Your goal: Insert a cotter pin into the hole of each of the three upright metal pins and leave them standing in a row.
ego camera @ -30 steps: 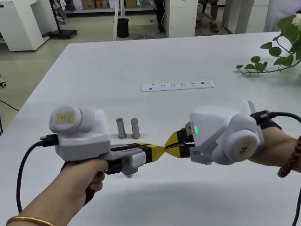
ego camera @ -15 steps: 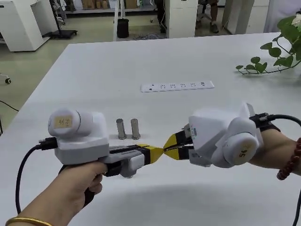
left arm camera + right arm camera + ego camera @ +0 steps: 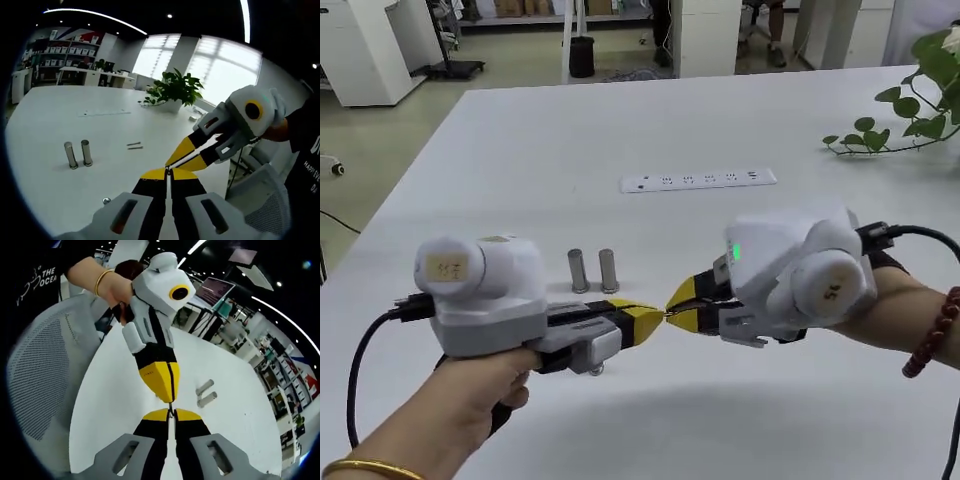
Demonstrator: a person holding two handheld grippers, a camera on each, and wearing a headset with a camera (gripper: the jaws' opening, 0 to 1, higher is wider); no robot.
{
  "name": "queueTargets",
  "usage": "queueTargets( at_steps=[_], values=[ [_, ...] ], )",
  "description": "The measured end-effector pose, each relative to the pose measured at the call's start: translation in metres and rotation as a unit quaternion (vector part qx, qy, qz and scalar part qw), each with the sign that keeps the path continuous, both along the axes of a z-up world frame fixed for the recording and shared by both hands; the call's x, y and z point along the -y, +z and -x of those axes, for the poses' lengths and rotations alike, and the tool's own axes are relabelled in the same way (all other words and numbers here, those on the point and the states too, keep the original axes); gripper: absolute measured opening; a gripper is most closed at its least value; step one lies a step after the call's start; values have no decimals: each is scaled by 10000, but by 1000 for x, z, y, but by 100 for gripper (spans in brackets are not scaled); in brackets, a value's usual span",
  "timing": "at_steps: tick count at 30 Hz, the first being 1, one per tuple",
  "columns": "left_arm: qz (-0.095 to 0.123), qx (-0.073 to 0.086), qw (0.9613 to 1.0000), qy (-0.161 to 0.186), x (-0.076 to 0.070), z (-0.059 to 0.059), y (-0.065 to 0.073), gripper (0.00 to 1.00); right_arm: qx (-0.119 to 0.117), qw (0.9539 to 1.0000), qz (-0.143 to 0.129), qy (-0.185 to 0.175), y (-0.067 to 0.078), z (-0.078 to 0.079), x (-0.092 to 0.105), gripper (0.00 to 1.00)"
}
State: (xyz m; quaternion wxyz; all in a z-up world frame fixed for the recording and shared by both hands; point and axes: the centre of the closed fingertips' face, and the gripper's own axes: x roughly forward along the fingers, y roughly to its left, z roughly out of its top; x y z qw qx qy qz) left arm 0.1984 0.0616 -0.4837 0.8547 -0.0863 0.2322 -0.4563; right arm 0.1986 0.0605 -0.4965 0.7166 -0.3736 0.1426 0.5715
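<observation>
Your left gripper [image 3: 650,316] has its jaws together. Your right gripper [image 3: 678,304] clamps a thin cotter pin [image 3: 186,158], tips meeting mid-frame. Two metal pins [image 3: 578,270] stand upright just above.

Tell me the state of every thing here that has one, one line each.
Right gripper: jaws shut on the cotter pin.
Left gripper: jaws shut, tips at that pin's end.
Metal pins: two, upright, side by side.
Spare cotter pins: two, lying flat.
Power strip: nothing plugged in.
</observation>
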Motion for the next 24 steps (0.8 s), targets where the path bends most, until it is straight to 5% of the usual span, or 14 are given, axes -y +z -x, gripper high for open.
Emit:
queueTargets(
  at_steps=[3, 8, 12, 17, 24],
  values=[
    [-22, 98, 9999, -43, -1, 0, 0, 0, -421, 9984, -286, -229, 0, -1, 1, 0],
    [124, 214, 9996, -97, -4, 1, 1, 0, -1075, 9897, -775, -545, 3, -1, 1, 1],
    [161, 282, 9994, -135, -6, 2, 1, 0, -1419, 9835, -934, -627, 2, 1, 2, 4],
    [256, 374, 9985, -313, -5, 7, 4, 0, -1617, 9793, -1054, -617, 2, 6, 0, 5],
    [344, 357, 9976, -493, -4, 11, 4, 0, -1593, 9816, -953, -447, -2, 15, -4, 2]
  ],
)
